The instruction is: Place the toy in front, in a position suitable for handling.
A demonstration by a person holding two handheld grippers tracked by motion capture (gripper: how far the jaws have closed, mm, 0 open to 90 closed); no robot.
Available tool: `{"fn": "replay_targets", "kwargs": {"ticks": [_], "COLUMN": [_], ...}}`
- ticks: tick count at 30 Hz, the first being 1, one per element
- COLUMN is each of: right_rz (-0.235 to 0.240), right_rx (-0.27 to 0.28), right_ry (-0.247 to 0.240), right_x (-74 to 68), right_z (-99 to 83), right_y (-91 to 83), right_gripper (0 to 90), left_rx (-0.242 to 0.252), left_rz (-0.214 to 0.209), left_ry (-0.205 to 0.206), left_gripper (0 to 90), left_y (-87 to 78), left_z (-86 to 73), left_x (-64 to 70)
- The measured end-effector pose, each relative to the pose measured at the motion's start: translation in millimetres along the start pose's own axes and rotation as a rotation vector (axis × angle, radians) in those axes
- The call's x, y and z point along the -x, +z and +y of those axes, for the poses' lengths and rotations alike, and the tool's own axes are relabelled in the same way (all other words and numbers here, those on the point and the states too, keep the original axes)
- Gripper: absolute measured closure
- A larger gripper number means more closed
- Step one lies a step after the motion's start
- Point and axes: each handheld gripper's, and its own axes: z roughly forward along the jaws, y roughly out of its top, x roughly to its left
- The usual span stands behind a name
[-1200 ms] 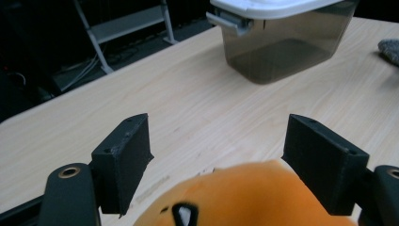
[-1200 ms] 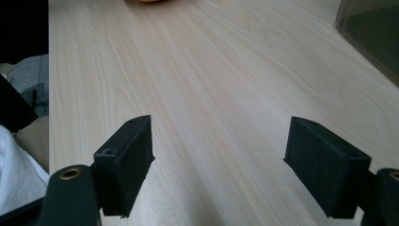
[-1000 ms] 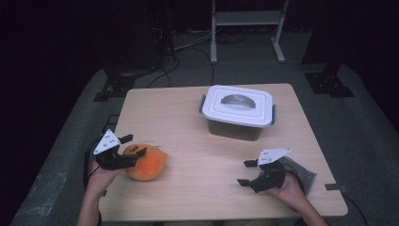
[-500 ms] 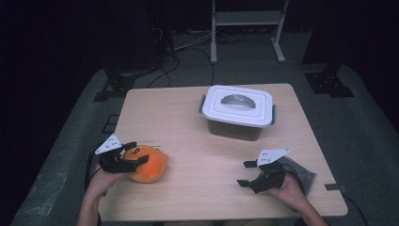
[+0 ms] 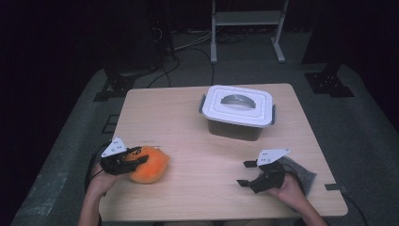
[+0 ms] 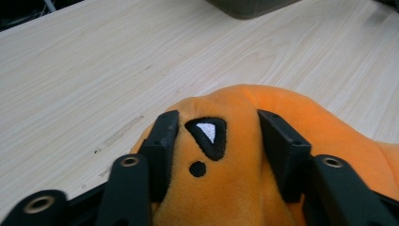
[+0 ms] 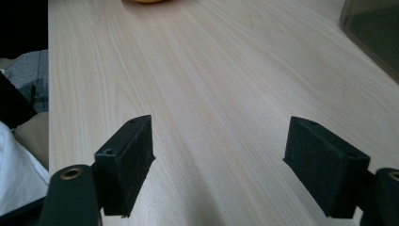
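Near table's left edge, left hand-held gripper (image 5: pixel 134 157) clamps orange plush (image 5: pixel 150 165); right hand-held gripper (image 5: pixel 245 173) open, bare wood ahead

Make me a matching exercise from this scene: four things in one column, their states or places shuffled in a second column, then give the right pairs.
Things:
1. orange plush toy
2. lidded box
3. right gripper
4. grey cloth

States or places:
A. jaws wide apart over bare wood, holding nothing
B. at the table's near right edge, partly under a hand
C. squeezed between the jaws of the left gripper
D. at the far side of the table, white lid on

Pairs: 1-C, 2-D, 3-A, 4-B
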Motion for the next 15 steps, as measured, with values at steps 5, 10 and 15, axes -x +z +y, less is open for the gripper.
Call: {"fn": "replay_targets", "kwargs": {"ticks": [5,10,15], "right_rz": [0.000,-0.002,-0.003], "right_rx": [0.001,0.009,0.012], "right_ry": [-0.002,-0.006,-0.007], "right_x": [0.0,-0.3,-0.5], "right_z": [0.1,0.4,0.5], "right_y": [-0.8,-1.8,-2.3], "right_gripper": [22.8,22.9,22.9], "left_rx": [-0.001,0.006,0.023], "left_rz": [0.002,0.013,0.007], "left_ry": [-0.003,-0.008,0.019], "left_gripper": [58.4,62.0,64.9], "left_y": [-1.5,-3.7,-5.2], "left_z": [3.1,6.0,11.1], "left_x": [0.7,1.5,5.5]}}
